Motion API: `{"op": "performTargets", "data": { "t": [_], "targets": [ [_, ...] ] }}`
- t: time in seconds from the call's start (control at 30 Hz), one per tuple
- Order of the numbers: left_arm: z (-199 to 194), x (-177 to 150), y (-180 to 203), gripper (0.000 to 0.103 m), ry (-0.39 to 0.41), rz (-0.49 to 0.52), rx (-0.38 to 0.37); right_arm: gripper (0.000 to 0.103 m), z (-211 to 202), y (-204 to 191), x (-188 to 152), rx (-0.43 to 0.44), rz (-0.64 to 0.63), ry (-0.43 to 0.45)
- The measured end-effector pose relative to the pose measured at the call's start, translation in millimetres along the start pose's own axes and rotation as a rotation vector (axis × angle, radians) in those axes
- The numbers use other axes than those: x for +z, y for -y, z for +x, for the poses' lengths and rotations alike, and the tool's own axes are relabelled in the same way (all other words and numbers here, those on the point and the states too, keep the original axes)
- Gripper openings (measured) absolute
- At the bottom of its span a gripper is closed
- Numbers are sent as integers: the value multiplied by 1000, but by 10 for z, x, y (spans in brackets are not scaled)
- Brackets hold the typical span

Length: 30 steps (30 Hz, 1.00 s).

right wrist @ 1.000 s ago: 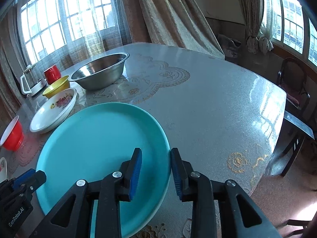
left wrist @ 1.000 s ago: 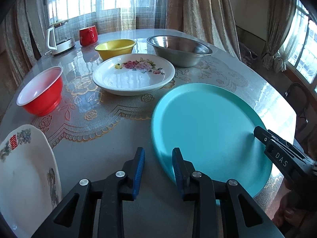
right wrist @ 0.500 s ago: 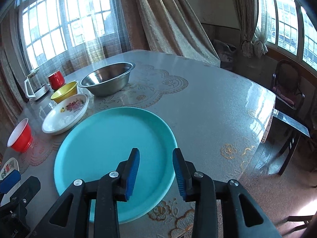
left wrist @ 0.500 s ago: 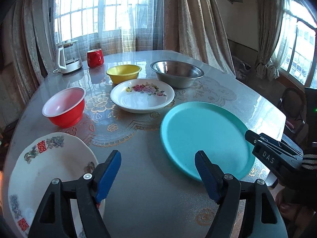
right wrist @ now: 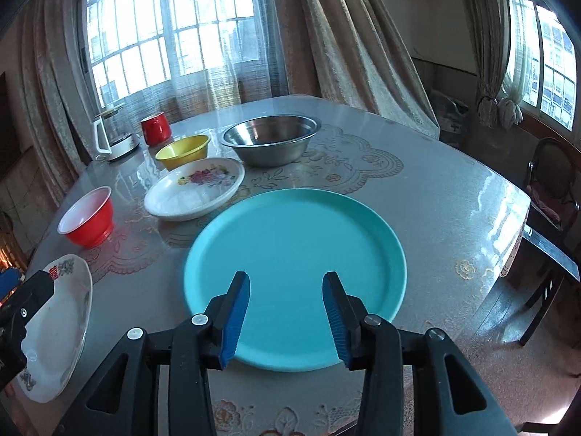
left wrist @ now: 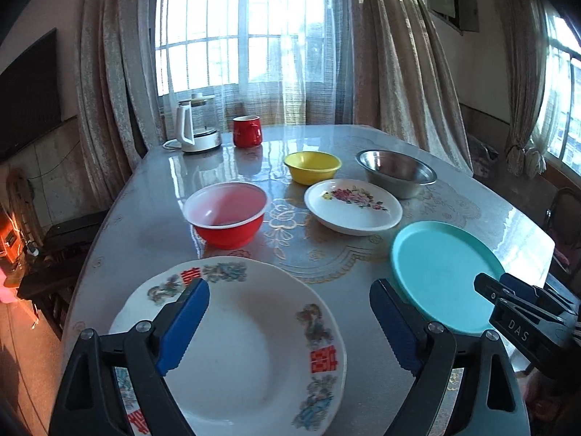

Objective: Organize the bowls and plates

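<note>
Glossy lace-patterned table [right wrist: 454, 196] bare toward right edge, left gripper [left wrist: 288, 321] gaping wide above white dragon-patterned plate [left wrist: 247, 345], right gripper [right wrist: 287, 312] spread over round turquoise plate [right wrist: 294, 254], chair [right wrist: 552, 185] only in right view.

A round table [right wrist: 454, 196] with a glossy top over a lace-patterned cloth stood before a tall gridded window [left wrist: 239, 32] that admitted bright daylight. Beige curtains [left wrist: 395, 58] flanked it. A second window [right wrist: 555, 69] lay to the right, above a dark wooden chair [right wrist: 552, 185].
</note>
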<state>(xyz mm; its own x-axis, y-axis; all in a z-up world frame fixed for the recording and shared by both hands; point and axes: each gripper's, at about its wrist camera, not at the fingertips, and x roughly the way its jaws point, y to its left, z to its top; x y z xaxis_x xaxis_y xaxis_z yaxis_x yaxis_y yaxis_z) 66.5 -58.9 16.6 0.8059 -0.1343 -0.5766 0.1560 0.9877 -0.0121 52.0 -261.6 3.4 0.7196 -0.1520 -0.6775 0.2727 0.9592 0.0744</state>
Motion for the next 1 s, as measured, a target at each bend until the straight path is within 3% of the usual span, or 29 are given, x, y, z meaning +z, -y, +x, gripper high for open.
{"op": "performTargets", "data": {
  "t": [0.57,1.0],
  "targets": [
    [81,-29,-943,93,-17,-121,151,51,-40,-618,-82,94,-123,-12],
    [180,-120,-1292,97,-45,-134,163,58,-37,-912,-120,164,-184,-11]
  ]
}}
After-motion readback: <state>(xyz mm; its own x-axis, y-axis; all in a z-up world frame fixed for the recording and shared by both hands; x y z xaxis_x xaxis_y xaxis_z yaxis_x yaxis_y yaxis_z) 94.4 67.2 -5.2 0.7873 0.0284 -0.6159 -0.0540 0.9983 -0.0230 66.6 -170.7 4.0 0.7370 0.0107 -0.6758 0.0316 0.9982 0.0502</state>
